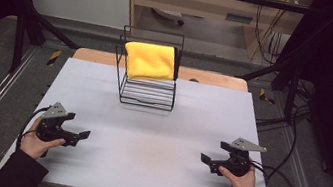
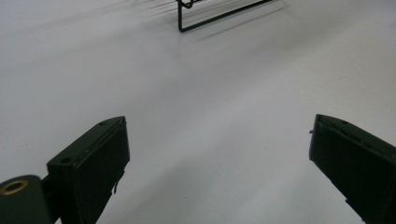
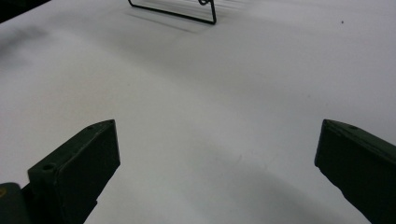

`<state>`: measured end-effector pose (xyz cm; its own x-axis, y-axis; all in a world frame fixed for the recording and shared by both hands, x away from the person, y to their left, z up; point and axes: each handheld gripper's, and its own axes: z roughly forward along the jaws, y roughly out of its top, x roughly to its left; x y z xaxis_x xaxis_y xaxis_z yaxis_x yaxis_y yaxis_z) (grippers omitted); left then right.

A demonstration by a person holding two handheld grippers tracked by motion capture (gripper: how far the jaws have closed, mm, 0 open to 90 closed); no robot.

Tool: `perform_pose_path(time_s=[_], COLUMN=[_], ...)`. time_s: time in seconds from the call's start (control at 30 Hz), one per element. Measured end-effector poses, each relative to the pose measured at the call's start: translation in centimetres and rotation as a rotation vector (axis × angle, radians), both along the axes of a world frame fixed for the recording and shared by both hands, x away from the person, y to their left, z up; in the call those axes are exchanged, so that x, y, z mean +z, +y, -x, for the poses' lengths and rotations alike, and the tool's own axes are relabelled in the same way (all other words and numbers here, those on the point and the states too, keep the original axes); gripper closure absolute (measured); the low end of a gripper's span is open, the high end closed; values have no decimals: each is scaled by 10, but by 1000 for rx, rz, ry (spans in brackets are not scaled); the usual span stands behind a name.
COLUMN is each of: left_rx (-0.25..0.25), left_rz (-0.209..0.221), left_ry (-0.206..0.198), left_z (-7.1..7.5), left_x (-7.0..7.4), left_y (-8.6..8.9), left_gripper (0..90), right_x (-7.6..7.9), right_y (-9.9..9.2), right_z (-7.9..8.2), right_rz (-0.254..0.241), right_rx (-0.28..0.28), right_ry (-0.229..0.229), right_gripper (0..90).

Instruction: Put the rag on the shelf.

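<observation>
Nothing looks begun: both left tongs (image 1: 77, 136) and right tongs (image 1: 206, 160) rest released on the near surface (image 1: 148, 131), well apart from the far rack (image 1: 146, 95) holding a yellow cloth (image 1: 150, 61).

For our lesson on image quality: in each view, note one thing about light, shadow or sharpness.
High view: table evenly lit, surroundings dark, yellow cloth on the wire rack crisp. Left gripper view: the rack's wires smear at the top edge, with soft shadows beside them. Right gripper view: a broad dim shadow lies on the table between the open jaws.

Only the wire rack (image 1: 147, 88) stands on the table (image 1: 147, 136), far side.
</observation>
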<state>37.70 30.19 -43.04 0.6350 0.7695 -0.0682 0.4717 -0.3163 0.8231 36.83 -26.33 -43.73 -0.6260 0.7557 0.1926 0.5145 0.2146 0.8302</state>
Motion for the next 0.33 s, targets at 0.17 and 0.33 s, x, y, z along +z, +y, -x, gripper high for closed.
perform_pose_path(time_s=[0.17, 0.33], left_rx=[3, 6], left_rz=[-15, -15], left_ry=[1, -4], left_z=[3, 4], left_x=[-5, -6], left_y=[4, 5], left_gripper=[50, 50], right_x=[-5, -6], right_y=[-4, -3], right_z=[4, 4], right_rz=[16, 23], right_rx=[-8, -2], right_ry=[11, 13], right_gripper=[7, 7])
